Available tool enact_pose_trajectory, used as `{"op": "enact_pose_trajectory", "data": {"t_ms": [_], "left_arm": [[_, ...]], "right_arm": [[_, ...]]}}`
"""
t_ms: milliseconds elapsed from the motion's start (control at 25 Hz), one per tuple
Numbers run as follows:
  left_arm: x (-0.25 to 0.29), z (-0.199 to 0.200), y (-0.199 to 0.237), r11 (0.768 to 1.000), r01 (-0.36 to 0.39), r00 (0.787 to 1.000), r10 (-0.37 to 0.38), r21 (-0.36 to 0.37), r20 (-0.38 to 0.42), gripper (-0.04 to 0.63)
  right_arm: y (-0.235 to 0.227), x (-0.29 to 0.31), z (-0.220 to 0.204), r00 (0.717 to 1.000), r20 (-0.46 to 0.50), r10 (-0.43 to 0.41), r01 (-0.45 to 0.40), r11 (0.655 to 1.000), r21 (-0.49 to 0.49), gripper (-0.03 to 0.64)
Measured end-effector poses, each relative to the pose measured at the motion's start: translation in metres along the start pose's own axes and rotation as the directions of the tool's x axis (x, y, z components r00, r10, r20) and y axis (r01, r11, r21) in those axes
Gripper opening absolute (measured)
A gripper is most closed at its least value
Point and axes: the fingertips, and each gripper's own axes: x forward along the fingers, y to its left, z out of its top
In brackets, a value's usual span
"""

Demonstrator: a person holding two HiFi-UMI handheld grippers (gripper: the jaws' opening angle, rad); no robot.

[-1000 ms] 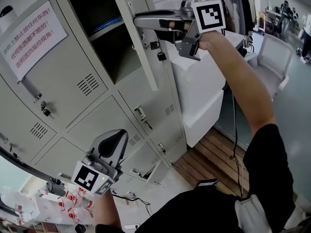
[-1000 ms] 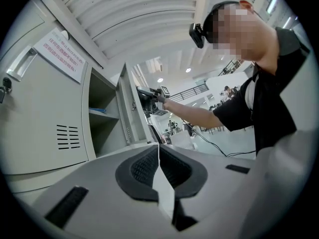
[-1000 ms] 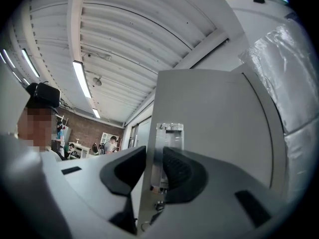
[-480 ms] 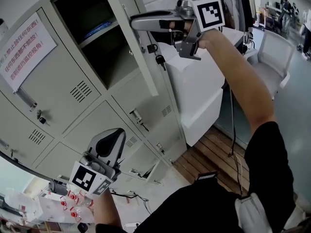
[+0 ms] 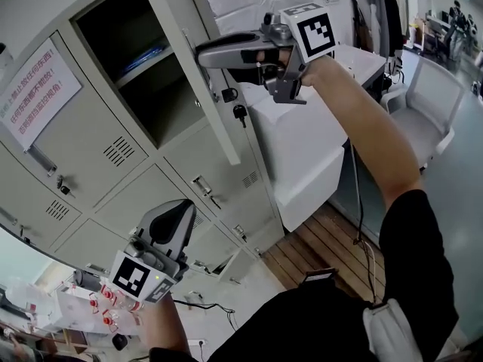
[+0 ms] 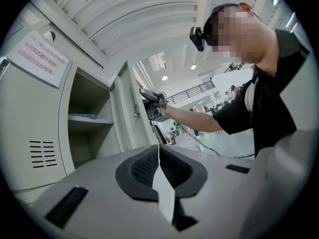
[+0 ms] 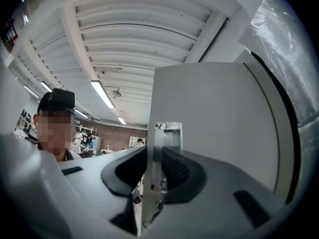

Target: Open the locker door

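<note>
Standing open at the top row, the door [image 5: 205, 100] has its edge between the right tool's [image 5: 201, 53] closing jaws, pads on it. Left tool [image 5: 176, 211] hangs low by the lower lockers [image 5: 143, 191], clenched on nothing.

One notice [image 5: 39, 89] is found – a white sheet taped to the closed door [image 5: 90, 138] left of the open locker door [image 5: 200, 78]. Three slanted lines of red Chinese characters are printed on it, each closed with an exclamation mark; 任何东西 is just made out, the rest is too small. In the left gripper view the same notice [image 6: 39, 59] is seen – its print cannot be read.
</note>
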Motion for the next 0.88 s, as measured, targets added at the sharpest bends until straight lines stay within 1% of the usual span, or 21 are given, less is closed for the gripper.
{"op": "enact_pose_trajectory", "data": {"t_ms": [160, 400, 560, 720, 880], "left_arm": [[0.009, 0.009, -0.003, 1.000, -0.027, 1.000, 0.027, -0.001, -0.017, 0.018], [0.030, 0.020, -0.014, 0.998, -0.063, 0.997, 0.063, 0.004, -0.038, 0.018], [0.043, 0.024, -0.014, 0.996, -0.085, 0.996, 0.085, 0.008, -0.042, 0.018], [0.058, 0.024, -0.015, 0.995, -0.097, 0.994, 0.097, -0.007, -0.043, 0.018], [0.072, 0.029, -0.014, 0.994, -0.106, 0.993, 0.105, -0.008, -0.054, 0.018]], "right_arm": [[-0.003, -0.007, 0.002, 0.999, 0.013, 0.049, -0.050, 0.998, 0.024, 0.097], [0.007, -0.035, 0.006, 0.989, 0.010, 0.150, -0.150, 0.988, 0.030, 0.106], [0.008, -0.047, 0.009, 0.976, 0.013, 0.217, -0.217, 0.975, 0.041, 0.110], [0.009, -0.062, 0.012, 0.962, 0.026, 0.272, -0.273, 0.961, 0.053, 0.110], [0.009, -0.075, 0.014, 0.942, 0.033, 0.333, -0.334, 0.940, 0.069, 0.109]]}}
